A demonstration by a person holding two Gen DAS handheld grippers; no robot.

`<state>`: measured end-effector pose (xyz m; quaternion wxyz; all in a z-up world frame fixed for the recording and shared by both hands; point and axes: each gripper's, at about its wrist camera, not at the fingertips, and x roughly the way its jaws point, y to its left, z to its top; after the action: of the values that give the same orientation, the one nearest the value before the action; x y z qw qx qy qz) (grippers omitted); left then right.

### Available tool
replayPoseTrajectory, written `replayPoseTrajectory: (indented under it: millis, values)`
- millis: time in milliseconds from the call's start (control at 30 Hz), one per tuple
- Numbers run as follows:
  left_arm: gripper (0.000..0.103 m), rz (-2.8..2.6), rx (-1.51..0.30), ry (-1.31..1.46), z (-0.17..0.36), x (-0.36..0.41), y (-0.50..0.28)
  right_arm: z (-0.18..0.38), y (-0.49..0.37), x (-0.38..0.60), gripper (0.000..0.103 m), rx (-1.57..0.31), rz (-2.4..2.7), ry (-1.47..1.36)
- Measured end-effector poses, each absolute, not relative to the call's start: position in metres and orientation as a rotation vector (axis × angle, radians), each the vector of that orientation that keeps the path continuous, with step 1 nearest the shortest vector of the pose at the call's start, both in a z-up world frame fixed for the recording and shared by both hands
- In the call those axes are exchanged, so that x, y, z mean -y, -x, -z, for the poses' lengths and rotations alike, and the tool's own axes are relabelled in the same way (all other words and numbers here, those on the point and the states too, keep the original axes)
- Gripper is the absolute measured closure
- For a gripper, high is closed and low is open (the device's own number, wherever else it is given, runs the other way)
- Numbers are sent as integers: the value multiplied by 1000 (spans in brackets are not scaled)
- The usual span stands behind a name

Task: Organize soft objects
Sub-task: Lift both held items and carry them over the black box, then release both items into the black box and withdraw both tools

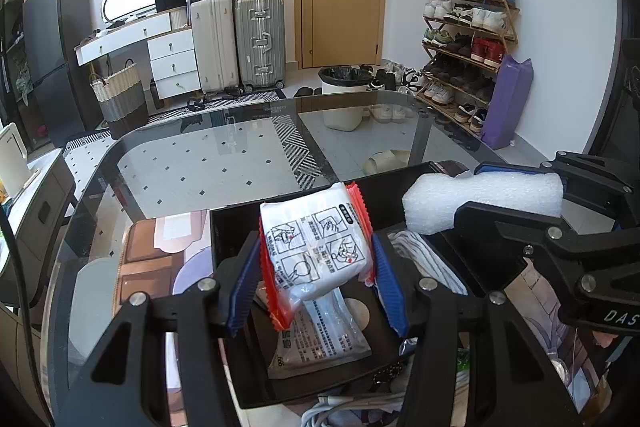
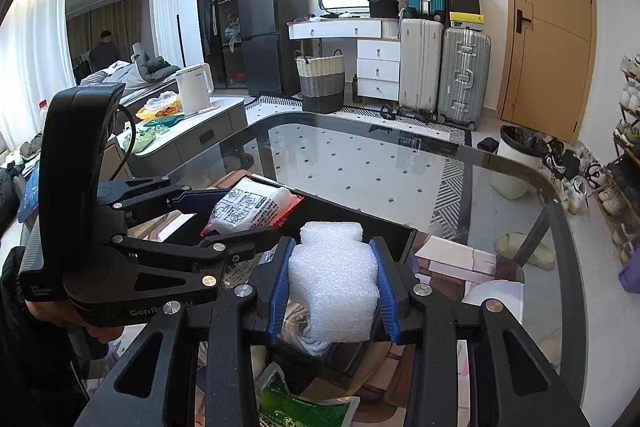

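The far half of the dark-rimmed glass desk (image 2: 360,155) lies bare, open to passage. Nearer, the black rectangular tray (image 1: 240,223) is crowded: the left gripper (image 1: 316,267), clamped on a white red-edged packet (image 1: 316,247), hangs over a flat printed sachet (image 1: 320,339), while the right gripper (image 2: 334,287), gripping a white foam block (image 2: 332,283), fills the tray's right side just beside it, above coiled white cord (image 1: 424,259).

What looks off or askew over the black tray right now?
Only mild oddities. The white packet sits tilted in the left hand-held gripper, its red crimped edge slanting. The foam block in the right hand-held gripper looks pinched where the pads press in. Nothing spilled on the black tray.
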<state>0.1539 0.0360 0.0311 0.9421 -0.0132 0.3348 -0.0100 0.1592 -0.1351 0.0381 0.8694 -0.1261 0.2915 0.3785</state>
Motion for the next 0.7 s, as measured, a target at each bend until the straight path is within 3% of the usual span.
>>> replayPoseTrajectory:
  millis: [633,700]
  values:
    - [50,33,-716,19,-22,-36,-164,-21,-184,123,65,-632,-774,269]
    - [50,31,-720,15,-22,-35,-164,-21,-185,123,60,-629,-763,261]
